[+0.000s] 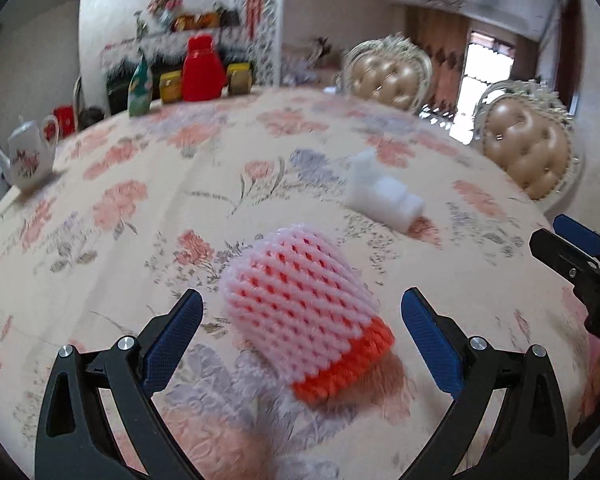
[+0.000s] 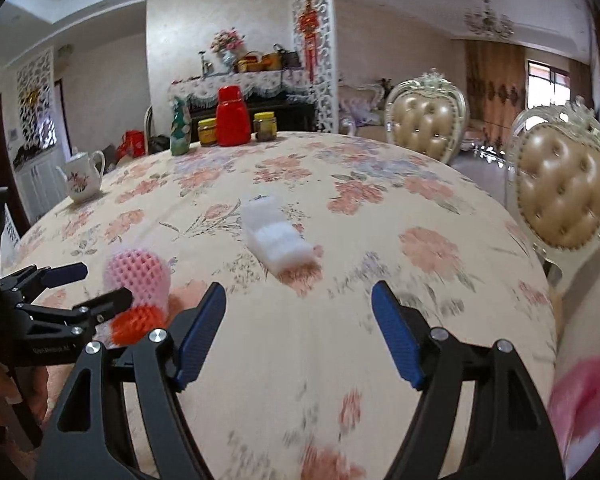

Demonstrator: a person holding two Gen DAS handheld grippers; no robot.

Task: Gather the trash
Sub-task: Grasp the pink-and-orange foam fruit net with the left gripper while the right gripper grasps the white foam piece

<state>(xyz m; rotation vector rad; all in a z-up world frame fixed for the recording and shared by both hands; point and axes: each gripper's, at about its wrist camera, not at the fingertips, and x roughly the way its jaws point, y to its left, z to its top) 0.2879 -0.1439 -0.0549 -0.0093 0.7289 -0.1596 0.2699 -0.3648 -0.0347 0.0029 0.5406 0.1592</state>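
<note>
Left gripper point(image 1: 302, 308) spread around foam net sleeve point(image 1: 304, 312); right gripper point(image 2: 299, 304) spread, empty; no legible writing.

A teapot point(image 2: 83, 176), red jug point(image 2: 231, 116) and jars point(image 2: 265, 126) stand on the table point(image 2: 380, 184).

One foam net sleeve point(image 1: 306, 312), one white foam block point(image 1: 384, 194), two jars point(image 2: 207, 132), two chairs point(image 2: 424, 120).

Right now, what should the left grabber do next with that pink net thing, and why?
Probably ease the left gripper forward a bit and close on the pink foam net. Its jaws are open with the net lying between them on the tablecloth, not yet touched. The white foam piece lies farther off.
</note>
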